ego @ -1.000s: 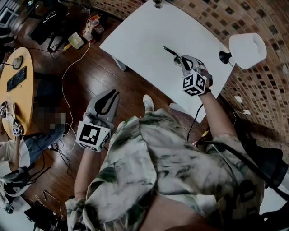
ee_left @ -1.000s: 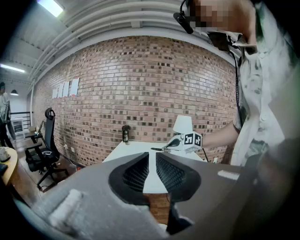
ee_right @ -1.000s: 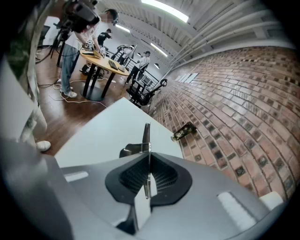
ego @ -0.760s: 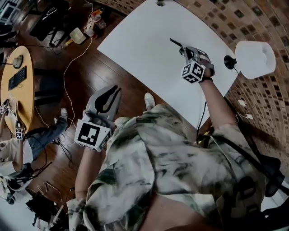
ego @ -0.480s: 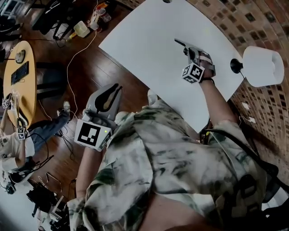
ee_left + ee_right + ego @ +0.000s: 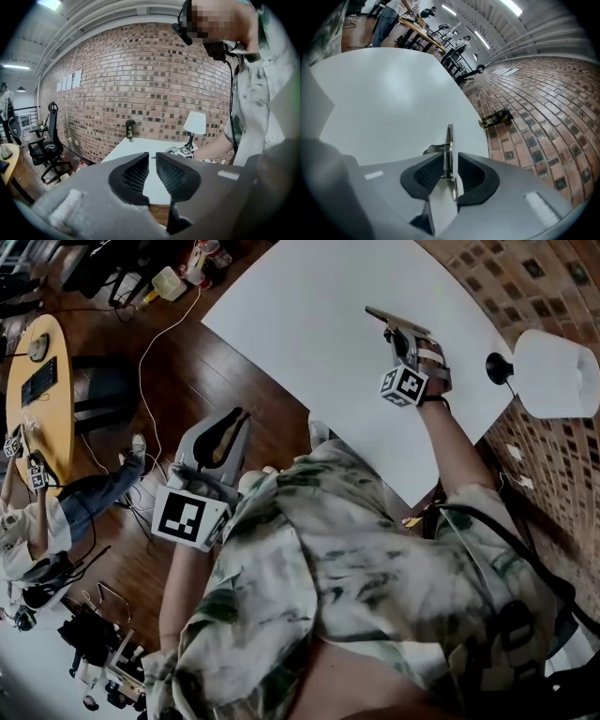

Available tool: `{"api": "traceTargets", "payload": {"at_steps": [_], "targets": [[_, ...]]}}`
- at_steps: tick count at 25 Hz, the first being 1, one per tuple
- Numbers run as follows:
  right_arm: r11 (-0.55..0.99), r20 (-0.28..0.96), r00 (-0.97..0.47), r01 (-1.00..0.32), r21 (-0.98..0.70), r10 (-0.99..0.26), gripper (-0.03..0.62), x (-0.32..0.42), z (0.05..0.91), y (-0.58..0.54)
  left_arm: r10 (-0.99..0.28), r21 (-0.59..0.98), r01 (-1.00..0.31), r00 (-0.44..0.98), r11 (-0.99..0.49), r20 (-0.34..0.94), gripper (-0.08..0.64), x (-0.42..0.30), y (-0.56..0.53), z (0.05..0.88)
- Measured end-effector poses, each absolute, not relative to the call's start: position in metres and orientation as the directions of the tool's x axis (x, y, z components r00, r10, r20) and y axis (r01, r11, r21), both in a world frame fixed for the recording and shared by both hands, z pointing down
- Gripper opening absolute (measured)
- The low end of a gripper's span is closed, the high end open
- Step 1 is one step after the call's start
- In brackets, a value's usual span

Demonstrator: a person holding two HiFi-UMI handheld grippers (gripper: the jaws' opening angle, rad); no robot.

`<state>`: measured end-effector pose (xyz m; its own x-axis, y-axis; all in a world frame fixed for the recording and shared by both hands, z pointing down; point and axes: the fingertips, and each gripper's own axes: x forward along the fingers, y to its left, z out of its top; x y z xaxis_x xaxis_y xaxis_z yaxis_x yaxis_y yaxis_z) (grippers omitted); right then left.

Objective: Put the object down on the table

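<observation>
The right gripper [image 6: 449, 161] has its jaws opening around the metal object [image 6: 449, 145], a thin flat strip with a small coil spring on its left face. The strip stands on edge with its flat faces toward the pads. A sliver of white shows between it and the right pad, while the spring side lies close against the left pad. Its long axis runs along the jaws, and its far end sticks out past the fingertips, pointing away from the person.

In the head view the metal object [image 6: 382, 315] pokes out of the right gripper [image 6: 401, 334] toward the far left. It is over the right part of the white table [image 6: 300, 324]; whether its lower edge rests on the surface cannot be told. A lamp [image 6: 559, 371] stands just right of that hand, by the brick wall [image 6: 543, 89].

The left gripper [image 6: 152, 158] is closed down to a thin slit at the tips, with nothing in it. In the head view the left gripper [image 6: 240, 416] is well apart from the table, off its near left edge, above the wooden floor [image 6: 178, 371].
</observation>
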<state>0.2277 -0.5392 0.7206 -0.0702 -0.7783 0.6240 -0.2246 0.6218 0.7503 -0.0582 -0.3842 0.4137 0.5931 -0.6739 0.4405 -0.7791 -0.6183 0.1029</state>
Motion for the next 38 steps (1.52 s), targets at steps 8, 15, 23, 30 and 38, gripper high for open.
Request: {"api": "traceTargets", "payload": {"at_steps": [8,15,23,30,38], "targets": [[0.602,0.610,-0.076,-0.295,0.742,-0.789,0.156,0.226,0.692,-0.526,-0.666,0.100,-0.773,0.597,-0.626,0.447,0.049,-0.070,-0.356,0.414],[0.541,0.562,-0.080,-0.408,0.735,-0.823,0.155,0.201,0.626,-0.456,-0.670,0.069,-0.743,0.636,-0.666,0.383,0.049,-0.097,-0.300,0.395],[0.508,0.535,-0.156,-0.608,0.611,-0.831,0.126,0.113,0.542,-0.291,-0.673,0.016,-0.711,0.673,-0.703,0.306,0.049,-0.170,-0.187,0.388],[0.492,0.537,-0.232,-0.767,0.413,-0.811,0.113,0.057,0.475,-0.133,-0.623,0.107,-0.678,0.717,-0.727,0.312,0.049,-0.215,-0.093,0.408],[0.548,0.500,-0.358,-0.777,0.308,-0.789,0.103,0.028,0.434,-0.009,-0.585,0.090,-0.621,0.770,-0.779,0.255,0.049,-0.180,-0.009,0.389]]}}
